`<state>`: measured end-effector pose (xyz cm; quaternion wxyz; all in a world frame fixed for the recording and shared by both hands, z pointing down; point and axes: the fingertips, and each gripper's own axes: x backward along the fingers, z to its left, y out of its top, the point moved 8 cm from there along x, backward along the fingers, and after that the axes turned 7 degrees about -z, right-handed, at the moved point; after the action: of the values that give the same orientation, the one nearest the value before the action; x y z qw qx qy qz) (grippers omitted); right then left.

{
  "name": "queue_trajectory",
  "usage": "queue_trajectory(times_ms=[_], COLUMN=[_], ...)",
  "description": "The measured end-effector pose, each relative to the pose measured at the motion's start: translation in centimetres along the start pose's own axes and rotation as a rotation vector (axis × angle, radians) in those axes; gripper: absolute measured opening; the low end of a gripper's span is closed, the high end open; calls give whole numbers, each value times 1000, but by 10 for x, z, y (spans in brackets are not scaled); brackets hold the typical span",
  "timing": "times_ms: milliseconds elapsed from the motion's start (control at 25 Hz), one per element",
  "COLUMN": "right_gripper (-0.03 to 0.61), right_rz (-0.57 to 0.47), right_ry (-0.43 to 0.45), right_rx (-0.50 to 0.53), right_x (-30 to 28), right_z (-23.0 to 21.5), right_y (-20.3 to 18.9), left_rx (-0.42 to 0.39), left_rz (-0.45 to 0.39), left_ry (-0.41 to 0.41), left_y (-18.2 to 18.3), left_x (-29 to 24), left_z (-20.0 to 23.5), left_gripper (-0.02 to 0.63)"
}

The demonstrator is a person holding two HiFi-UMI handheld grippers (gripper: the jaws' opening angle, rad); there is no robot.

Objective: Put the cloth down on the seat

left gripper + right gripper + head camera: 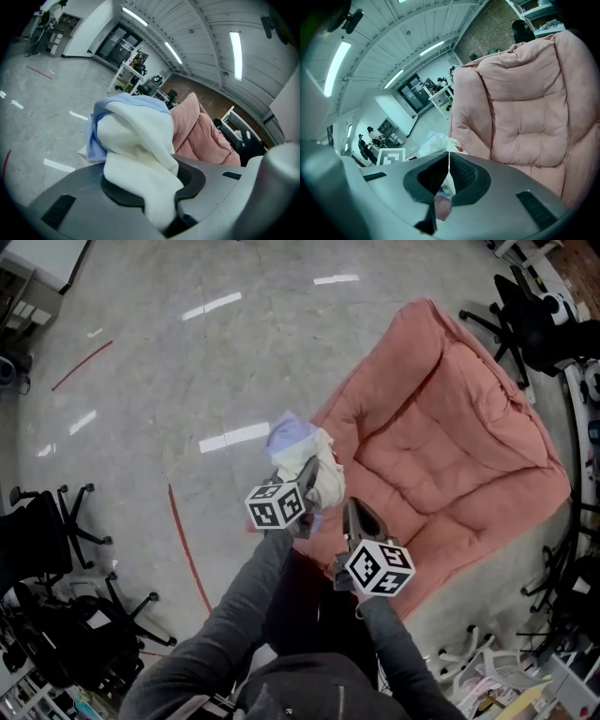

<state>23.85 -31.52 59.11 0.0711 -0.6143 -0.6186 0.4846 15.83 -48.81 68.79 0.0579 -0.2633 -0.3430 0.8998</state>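
A bunched cloth (pixel 302 448), cream with a pale blue layer, hangs over the floor just off the seat's near left edge. My left gripper (pixel 309 467) is shut on it. In the left gripper view the cream fold (pixel 136 136) fills the gap between the dark pads (pixel 117 190) and spills over them. The seat (pixel 450 437) is a padded pink floor chair; it shows behind the cloth (pixel 199 133) and fills the right gripper view (pixel 525 103). My right gripper (pixel 350 508) is beside the cloth's lower right with its tips together (pixel 449 160), and I see nothing pinched there.
Black office chairs (pixel 56 540) stand on the grey floor at the left, and more chairs (pixel 520 306) at the upper right. A red tape line (pixel 187 554) runs across the floor. Clutter (pixel 497 681) lies at the lower right. People (pixel 370 138) stand far off.
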Motion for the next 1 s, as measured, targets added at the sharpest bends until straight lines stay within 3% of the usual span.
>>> queue_trajectory(times_ms=[240,400,600,720,1000], right_gripper=[13,13,13,13,13], right_rz=[-10,-21,-30,-35,-34], right_ry=[2,12,22,31,49], right_rx=[14,39,40,36,40], right_x=[2,10,26,38,68], right_z=[5,8,5,4,1], right_y=[5,7,4,2,-9], left_rx=[14,16,-18,8,46], left_rz=[0,28,55,56,10], left_ry=[10,52,145,197,213], left_y=[-1,-2,-3,-4,-10], left_x=[-2,-1,2,12,51], left_z=[5,8,4,7,3], left_gripper=[152,274,391,448,459])
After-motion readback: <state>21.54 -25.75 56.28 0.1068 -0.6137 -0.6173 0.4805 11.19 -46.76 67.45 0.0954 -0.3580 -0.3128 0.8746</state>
